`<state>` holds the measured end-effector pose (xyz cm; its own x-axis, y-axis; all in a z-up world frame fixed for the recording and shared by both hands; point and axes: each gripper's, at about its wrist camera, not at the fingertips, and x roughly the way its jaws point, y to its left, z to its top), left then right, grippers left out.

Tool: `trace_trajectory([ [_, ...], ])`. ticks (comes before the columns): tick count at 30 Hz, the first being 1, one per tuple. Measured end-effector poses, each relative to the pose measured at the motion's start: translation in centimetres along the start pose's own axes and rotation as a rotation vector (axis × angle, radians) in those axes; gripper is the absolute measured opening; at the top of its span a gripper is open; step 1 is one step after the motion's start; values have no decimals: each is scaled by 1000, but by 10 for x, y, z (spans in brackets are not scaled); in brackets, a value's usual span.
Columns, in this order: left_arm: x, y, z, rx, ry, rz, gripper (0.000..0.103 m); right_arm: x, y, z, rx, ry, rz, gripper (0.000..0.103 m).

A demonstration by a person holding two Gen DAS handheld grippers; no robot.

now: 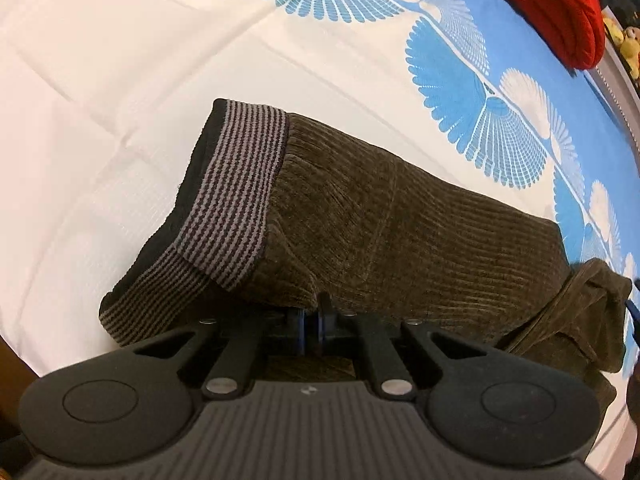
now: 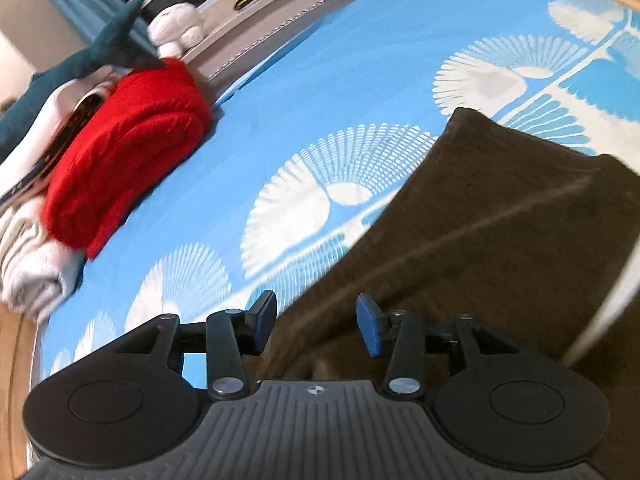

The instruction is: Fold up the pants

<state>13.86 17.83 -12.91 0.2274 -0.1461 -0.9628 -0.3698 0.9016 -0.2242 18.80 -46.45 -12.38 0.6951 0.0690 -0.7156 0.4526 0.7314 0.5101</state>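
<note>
Brown corduroy pants (image 1: pixel 400 232) with a grey-and-black striped waistband (image 1: pixel 236 192) lie on the bed. My left gripper (image 1: pixel 311 322) is shut on the near edge of the pants, just right of the waistband. In the right wrist view the pants (image 2: pixel 500 220) spread over the blue patterned part of the sheet. My right gripper (image 2: pixel 316 326) is open, its blue-padded fingers (image 2: pixel 370 330) spread just above the near edge of the fabric, holding nothing.
The bed sheet (image 1: pixel 100 120) is white on the left and blue with white fan patterns (image 2: pixel 320 100) on the right. A folded red garment (image 2: pixel 128 148) and white folded clothes (image 2: pixel 28 264) lie at the far side. Plush toys (image 2: pixel 176 28) sit on the headboard ledge.
</note>
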Motion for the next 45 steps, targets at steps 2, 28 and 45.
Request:
trace_trajectory([
  [2,1,1,-1,8,5,2,6,22,-2,6,22,5,-35,47],
  [28,-3,2,2,50,-4,-2,6,12,6,23,-77,-182,-259,7],
  [45,-61,74,-42,35,-79,-63,5,-232,-140,-93,147,-108,-191,6],
])
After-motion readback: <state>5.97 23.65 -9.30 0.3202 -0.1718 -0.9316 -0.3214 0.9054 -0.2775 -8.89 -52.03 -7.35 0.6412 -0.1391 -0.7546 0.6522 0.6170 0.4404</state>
